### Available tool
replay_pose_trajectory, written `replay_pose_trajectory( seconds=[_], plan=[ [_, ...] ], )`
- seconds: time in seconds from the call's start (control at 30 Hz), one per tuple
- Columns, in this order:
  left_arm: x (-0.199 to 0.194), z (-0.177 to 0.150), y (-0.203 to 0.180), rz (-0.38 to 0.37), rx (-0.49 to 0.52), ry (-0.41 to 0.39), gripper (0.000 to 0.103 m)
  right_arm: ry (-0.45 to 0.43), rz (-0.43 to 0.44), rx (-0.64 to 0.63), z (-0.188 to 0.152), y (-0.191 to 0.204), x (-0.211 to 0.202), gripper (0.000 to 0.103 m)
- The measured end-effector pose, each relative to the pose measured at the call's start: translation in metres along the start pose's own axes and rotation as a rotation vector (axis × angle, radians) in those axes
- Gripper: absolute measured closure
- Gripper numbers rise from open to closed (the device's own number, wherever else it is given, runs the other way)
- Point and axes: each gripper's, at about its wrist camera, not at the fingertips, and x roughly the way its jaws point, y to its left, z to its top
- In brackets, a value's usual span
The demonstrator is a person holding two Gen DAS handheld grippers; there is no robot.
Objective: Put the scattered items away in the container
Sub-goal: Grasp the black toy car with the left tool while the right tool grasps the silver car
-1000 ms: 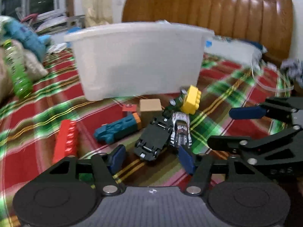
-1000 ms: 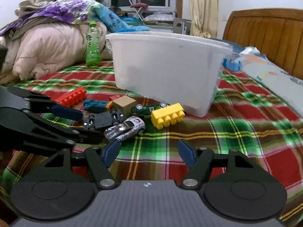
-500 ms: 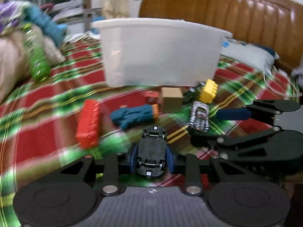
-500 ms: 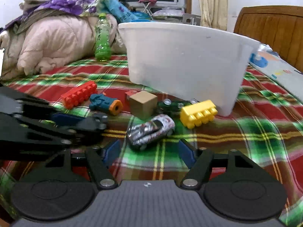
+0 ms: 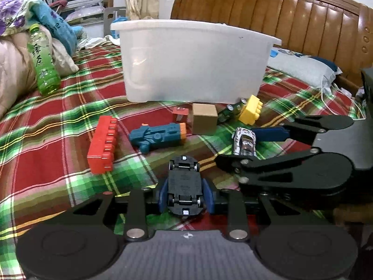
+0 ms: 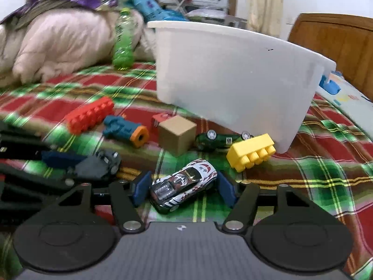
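Left gripper [image 5: 185, 194] jaws clamped on the black toy car [image 5: 184, 184], belly-up, just above the plaid bed cover [image 5: 46, 144]. Right gripper [image 6: 183, 187] jaws open, straddling the silver toy car [image 6: 184, 184] on the bed; pad contact looks absent, hard to tell. White container [image 5: 193, 63] sits behind the red brick [image 5: 103, 144], teal toy [image 5: 158, 136], cardboard cube [image 5: 204, 119], green car [image 6: 218, 138] and yellow brick [image 6: 250, 155].
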Motion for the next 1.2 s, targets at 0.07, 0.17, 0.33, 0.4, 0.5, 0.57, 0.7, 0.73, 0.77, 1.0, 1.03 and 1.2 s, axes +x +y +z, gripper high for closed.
replay_pose_trajectory(
  seconds=[0.07,0.17,0.33,0.4,0.5,0.57,0.7,0.73,0.77,1.0,1.03,1.2],
  plan=[
    [-0.001,0.000,-0.002,-0.009,-0.004,0.004,0.068,0.025,0.035,-0.020,-0.001,-0.006,-0.005,0.038],
    [0.000,-0.001,-0.005,-0.020,-0.016,0.010,0.068,0.052,0.080,-0.072,-0.002,-0.013,-0.014,0.038],
    [0.002,0.000,-0.006,-0.011,-0.049,0.008,0.068,0.046,0.057,-0.102,-0.008,-0.022,-0.024,0.038],
    [0.001,0.000,-0.007,-0.007,-0.053,0.006,0.068,0.040,0.050,-0.062,-0.008,-0.023,-0.024,0.038],
    [-0.001,-0.002,-0.008,-0.003,-0.045,0.004,0.068,0.028,0.036,-0.019,-0.011,-0.020,-0.024,0.033],
    [-0.001,-0.003,-0.008,-0.002,-0.048,0.003,0.068,0.014,0.037,0.028,-0.015,-0.020,-0.026,0.030],
    [-0.002,-0.003,-0.007,0.004,-0.051,-0.002,0.068,0.010,0.045,0.093,-0.018,-0.024,-0.024,0.027],
    [-0.001,-0.003,-0.007,0.005,-0.053,-0.003,0.068,0.013,0.036,0.102,-0.018,-0.024,-0.023,0.025],
    [-0.001,-0.003,-0.008,0.008,-0.054,-0.003,0.068,0.024,0.021,0.115,-0.018,-0.024,-0.021,0.022],
    [0.000,-0.002,-0.009,0.017,-0.060,-0.006,0.067,0.019,-0.093,0.133,-0.024,-0.009,-0.023,0.024],
    [0.000,-0.002,-0.010,0.017,-0.061,-0.005,0.066,0.011,-0.075,0.099,-0.022,-0.009,-0.022,0.029],
    [0.001,-0.001,-0.012,0.019,-0.049,0.002,0.065,0.003,0.048,-0.022,-0.008,-0.013,-0.010,0.059]
  ],
)
